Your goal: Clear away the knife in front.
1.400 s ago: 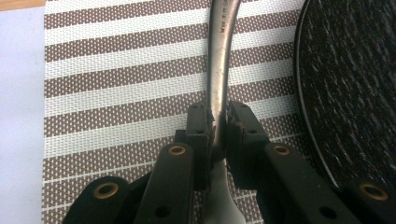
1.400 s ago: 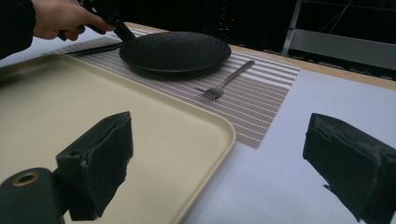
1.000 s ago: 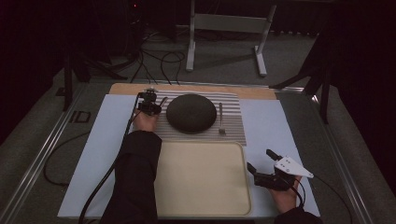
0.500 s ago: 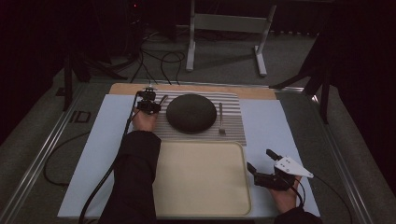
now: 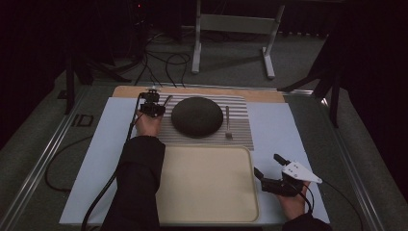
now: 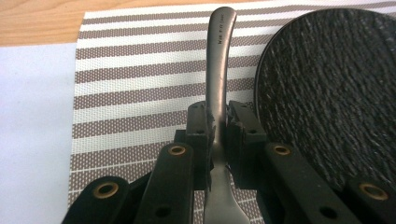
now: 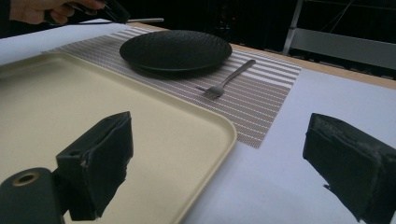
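Gripping a dull grey metal utensil (image 6: 219, 79) by its slim, curved handle, the left gripper (image 6: 215, 122) has its jaws closed tight on it above the striped placemat (image 6: 140, 88), just beside the black plate (image 6: 327, 93). The right gripper (image 7: 219, 172) hovers wide open, holding nothing, by the cream tray (image 7: 140, 140).

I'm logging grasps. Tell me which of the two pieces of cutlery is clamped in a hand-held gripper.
The utensil left of the black plate, clamped in the left hand-held gripper. The fork lies free on the striped placemat.
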Demonstrator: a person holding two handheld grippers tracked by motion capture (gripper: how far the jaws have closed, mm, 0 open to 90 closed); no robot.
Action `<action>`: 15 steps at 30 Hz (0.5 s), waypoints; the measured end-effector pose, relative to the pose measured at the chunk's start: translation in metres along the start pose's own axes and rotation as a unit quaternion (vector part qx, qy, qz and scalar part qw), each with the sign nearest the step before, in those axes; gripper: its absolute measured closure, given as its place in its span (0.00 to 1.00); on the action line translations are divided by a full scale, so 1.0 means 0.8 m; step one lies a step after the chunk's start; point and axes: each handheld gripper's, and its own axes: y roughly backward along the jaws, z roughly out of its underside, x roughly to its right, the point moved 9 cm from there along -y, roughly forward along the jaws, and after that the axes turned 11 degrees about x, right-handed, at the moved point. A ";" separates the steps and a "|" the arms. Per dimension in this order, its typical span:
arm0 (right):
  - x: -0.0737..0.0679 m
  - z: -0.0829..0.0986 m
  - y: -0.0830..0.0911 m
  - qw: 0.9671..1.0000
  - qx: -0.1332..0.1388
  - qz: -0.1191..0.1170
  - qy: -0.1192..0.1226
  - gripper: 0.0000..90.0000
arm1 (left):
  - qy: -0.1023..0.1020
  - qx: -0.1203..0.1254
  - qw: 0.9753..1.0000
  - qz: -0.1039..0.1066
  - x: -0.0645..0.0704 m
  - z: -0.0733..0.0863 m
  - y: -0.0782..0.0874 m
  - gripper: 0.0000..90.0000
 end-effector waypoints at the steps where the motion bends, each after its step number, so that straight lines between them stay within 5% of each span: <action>1: 0.000 0.000 0.000 1.000 0.000 -0.001 0.001 0.09 | -0.002 0.000 1.000 0.000 0.000 0.000 0.002 0.89; 15: -0.001 0.000 -0.001 1.000 0.000 -0.002 0.002 0.09 | 0.002 0.015 1.000 -0.005 0.011 -0.009 0.023 0.89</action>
